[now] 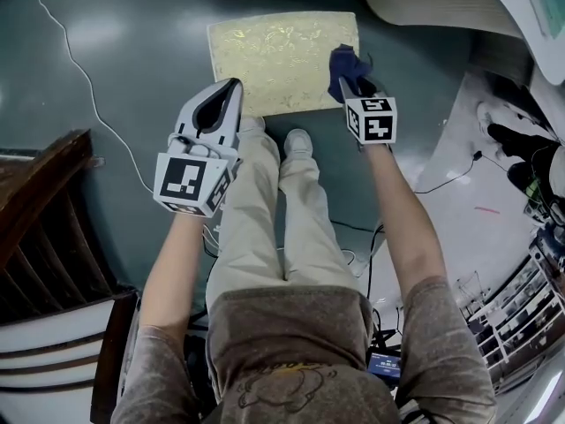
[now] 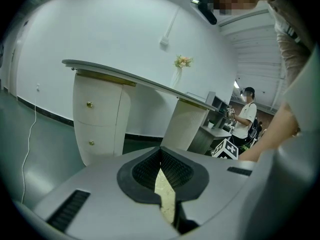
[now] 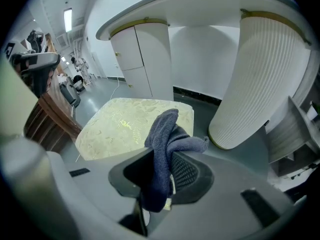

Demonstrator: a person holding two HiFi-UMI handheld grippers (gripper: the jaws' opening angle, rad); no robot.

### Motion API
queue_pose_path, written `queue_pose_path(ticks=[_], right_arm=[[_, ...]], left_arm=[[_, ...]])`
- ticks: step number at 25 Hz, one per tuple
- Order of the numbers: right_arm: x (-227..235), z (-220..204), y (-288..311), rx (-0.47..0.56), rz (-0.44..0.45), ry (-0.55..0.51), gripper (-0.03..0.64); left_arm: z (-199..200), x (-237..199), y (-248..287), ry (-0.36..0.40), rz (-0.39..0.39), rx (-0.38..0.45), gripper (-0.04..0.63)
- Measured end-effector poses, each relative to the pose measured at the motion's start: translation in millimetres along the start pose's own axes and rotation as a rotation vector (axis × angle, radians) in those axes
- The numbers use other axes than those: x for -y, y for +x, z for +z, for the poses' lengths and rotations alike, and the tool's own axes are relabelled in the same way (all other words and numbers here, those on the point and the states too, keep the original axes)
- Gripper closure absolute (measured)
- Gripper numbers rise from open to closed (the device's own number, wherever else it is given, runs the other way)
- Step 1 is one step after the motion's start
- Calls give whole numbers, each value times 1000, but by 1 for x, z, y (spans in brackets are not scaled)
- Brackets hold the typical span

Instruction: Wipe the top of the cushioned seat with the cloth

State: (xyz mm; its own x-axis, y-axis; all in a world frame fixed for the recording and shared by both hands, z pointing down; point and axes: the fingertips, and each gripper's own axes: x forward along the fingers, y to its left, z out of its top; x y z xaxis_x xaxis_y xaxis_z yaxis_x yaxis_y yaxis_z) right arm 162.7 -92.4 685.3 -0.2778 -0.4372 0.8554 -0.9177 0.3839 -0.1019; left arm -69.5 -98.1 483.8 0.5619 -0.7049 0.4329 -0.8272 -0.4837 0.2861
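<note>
**Right gripper has the cloth at the seat's edge, left one is empty**

Head view: the cushioned seat [image 1: 282, 60] is a pale yellow patterned square on the grey-green floor [image 1: 141, 51]. It's at 12 o'clock from the person's shoes [image 1: 297, 140].

The right gripper [image 1: 351, 85] is over the seat's 3 o'clock edge. Its jaws are clamped on a dark blue cloth [image 1: 347, 65]. In the right gripper view the cloth [image 3: 165, 139] bunches up out of the gripper [image 3: 162, 179], with a tail hanging below the pads. The seat [image 3: 125, 126] lies just beyond it, toward 11 o'clock. I can't tell if the cloth is actually touching the cushion.

The left gripper [image 1: 231, 87] hovers at the seat's 7 o'clock corner. In its own view the left gripper [image 2: 161, 151] has its tips together with nothing between them. Only a thin slit shows a sliver of yellow seat [image 2: 165, 194].

Other stuff around:
- a white ribbed pedestal [image 3: 260, 84] at 3 o'clock of the seat
- a white desk with drawers [image 2: 100, 114]
- a dark wooden chair [image 1: 44, 201] at 9 o'clock
- a white cable [image 1: 88, 87] on the floor
</note>
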Motion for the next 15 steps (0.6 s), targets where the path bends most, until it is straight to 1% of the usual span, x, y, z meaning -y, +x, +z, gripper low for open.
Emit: queue_pose_path(ticks=[6, 11, 15], right_arm=[[26, -10, -10, -17, -37, 0, 517], [47, -19, -15, -48, -89, 19, 517], [46, -16, -27, -32, -96, 35, 517]], left_arm=[[0, 14, 7, 8, -24, -10, 578], [-1, 17, 9, 14, -33, -14, 578], [2, 17, 9, 12, -35, -7, 578]])
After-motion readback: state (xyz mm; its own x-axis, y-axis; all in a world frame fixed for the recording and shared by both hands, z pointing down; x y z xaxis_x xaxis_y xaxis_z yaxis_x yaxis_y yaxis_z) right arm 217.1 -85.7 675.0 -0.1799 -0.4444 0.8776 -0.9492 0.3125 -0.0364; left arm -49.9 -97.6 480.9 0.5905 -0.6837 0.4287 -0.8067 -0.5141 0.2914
